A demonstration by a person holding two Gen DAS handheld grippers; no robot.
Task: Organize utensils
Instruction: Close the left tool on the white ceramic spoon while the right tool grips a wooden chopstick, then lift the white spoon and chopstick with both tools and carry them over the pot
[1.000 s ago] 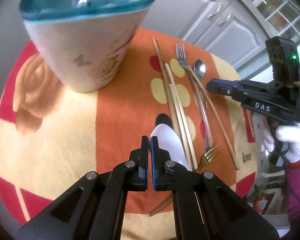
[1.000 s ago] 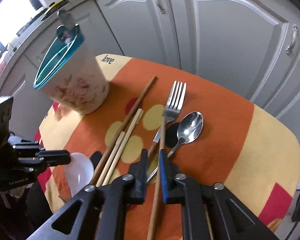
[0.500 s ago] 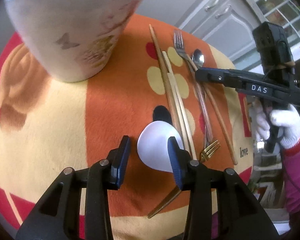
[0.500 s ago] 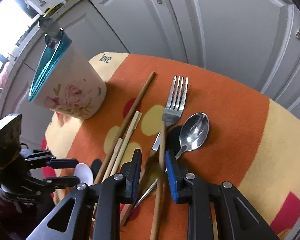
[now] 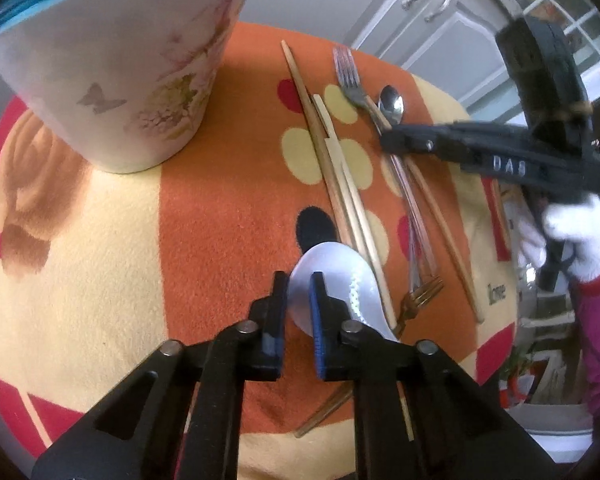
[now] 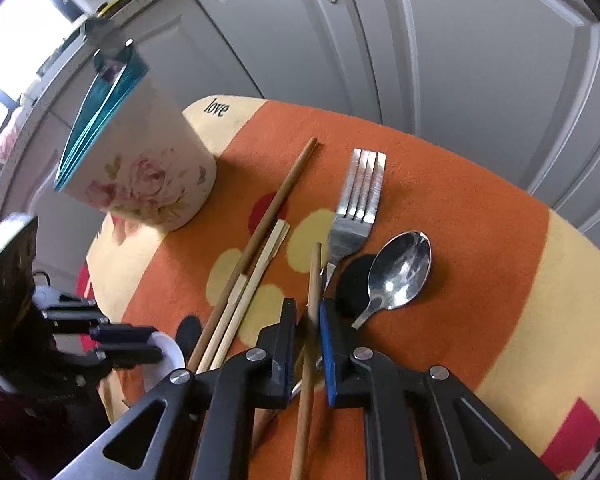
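Note:
A white soup spoon (image 5: 336,276) lies on the orange patterned cloth (image 5: 228,208). My left gripper (image 5: 298,284) has its jaws narrowly apart around the rim of the spoon's bowl. My right gripper (image 6: 306,312) has a brown chopstick (image 6: 312,280) between its narrowly parted jaws, low over the cloth. The right gripper also shows in the left wrist view (image 5: 384,142). A floral holder with a teal rim (image 6: 140,176) stands at the far left, with a utensil in it. A silver fork (image 6: 358,204), a silver spoon (image 6: 400,272) and more chopsticks (image 6: 256,248) lie on the cloth.
A gold fork (image 5: 420,300) lies beside the white spoon. Grey cabinet doors (image 6: 460,60) stand behind the small round table. The table edge curves close on all sides.
My left gripper opened, dropped onto the white spoon and has narrowed around its rim. My right gripper lowered over the brown chopstick, its jaws a little wider than a second ago.

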